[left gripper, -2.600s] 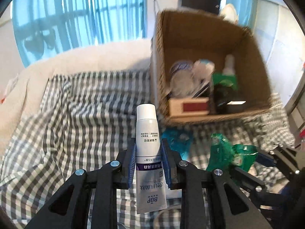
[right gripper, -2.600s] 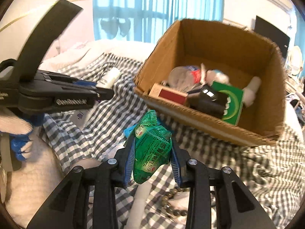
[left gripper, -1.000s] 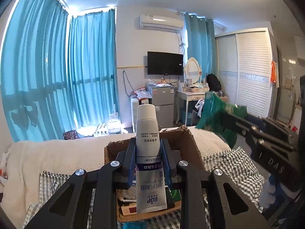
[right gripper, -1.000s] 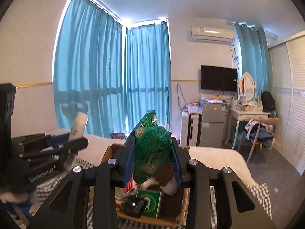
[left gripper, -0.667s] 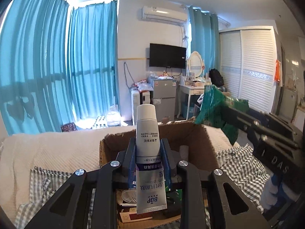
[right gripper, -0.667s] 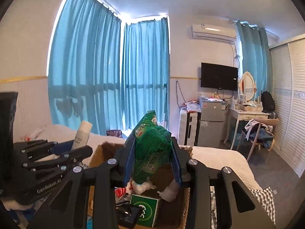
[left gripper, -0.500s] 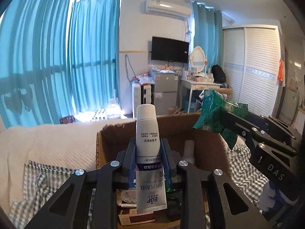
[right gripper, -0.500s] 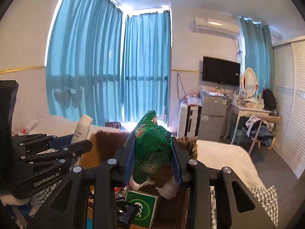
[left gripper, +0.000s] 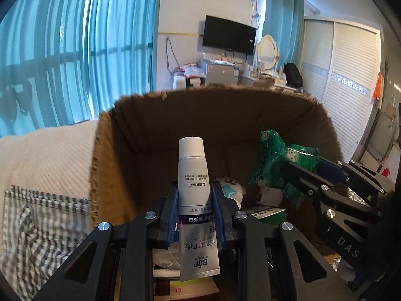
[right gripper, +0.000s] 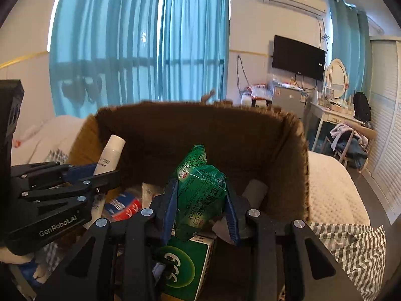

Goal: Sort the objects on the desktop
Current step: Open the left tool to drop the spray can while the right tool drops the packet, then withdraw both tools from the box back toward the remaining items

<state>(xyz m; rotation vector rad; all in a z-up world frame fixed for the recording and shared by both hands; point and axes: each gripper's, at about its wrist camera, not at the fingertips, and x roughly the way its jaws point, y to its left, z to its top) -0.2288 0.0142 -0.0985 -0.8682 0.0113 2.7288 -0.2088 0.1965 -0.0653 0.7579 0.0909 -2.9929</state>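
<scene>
1. While it hangs over the cardboard box (left gripper: 105, 165), the left gripper (left gripper: 194, 215) clamps a white tube (left gripper: 193, 183), cap pointing forward past the fingertips.
2. The right gripper (right gripper: 200, 200) pinches a green packet (right gripper: 200, 190) between its blue pads, above the box's contents.

cardboard box (left gripper: 107, 165) open-topped, floor cluttered

Daylight glows through the curtains (right gripper: 140, 50); fisheye edges curve, the box rim (left gripper: 213, 90) blurs.

The left gripper (left gripper: 195, 209) clamps a tube (left gripper: 194, 200) between its pads, angled downward. The right gripper (right gripper: 200, 209), just beside it, pinches a green packet (right gripper: 199, 193), likewise angled downward.
</scene>
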